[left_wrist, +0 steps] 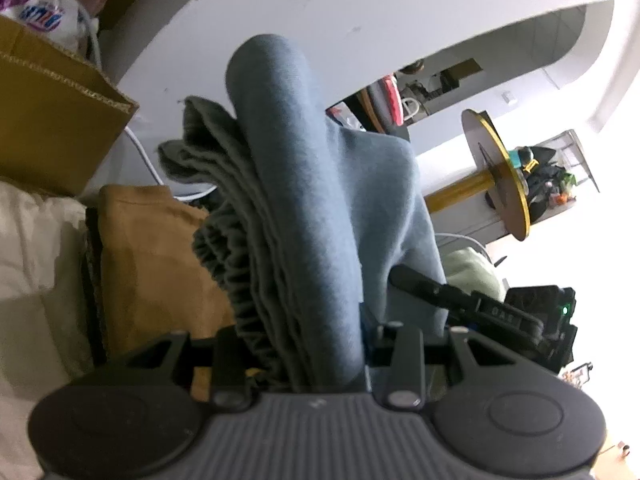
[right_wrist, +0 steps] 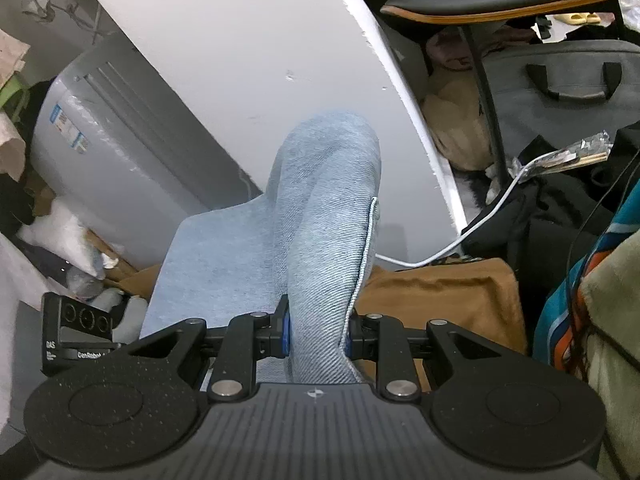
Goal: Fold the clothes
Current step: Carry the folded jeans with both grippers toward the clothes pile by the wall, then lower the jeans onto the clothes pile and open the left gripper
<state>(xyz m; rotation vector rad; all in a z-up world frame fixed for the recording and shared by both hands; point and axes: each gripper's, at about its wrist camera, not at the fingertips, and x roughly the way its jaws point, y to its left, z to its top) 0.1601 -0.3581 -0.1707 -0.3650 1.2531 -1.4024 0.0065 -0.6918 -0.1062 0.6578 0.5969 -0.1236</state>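
- L wrist view: ribbed dark-grey housing w/ two round caps sits nearest; just ahead the left gripper (left_wrist: 304, 344) has its jaws closed tight on a thick bundle of cloth.
- Bundle = blue garment (left_wrist: 320, 208), soft knit, folded into a rounded ridge running up from the jaws, w/ a grey-green garment (left_wrist: 236, 216) pressed against its left side; that one has a gathered, crinkly elastic edge & several stacked layers fanning out at top.
- Left of the jaws: folded mustard-brown cloth (left_wrist: 152, 264), flat matte weave; further left a cream sheet (left_wrist: 36, 280), rumpled. Cardboard box (left_wrist: 52, 120) above-left, frayed rim.
- Right of the jaws: the other tool's black body w/ a green LED.
- R wrist view: stippled black housing nearest; right gripper (right_wrist: 316, 336) clamped shut on the same blue garment (right_wrist: 320, 220), here pale, twill-like, w/ a stitched hem down its right edge. Fabric arches up from the jaws & drapes off to the left.
- Right of the jaws: brown cloth (right_wrist: 440, 300); white cable (right_wrist: 472, 236) curving over it.
- Beyond the jaws: white curved panel (right_wrist: 260, 60), smooth.
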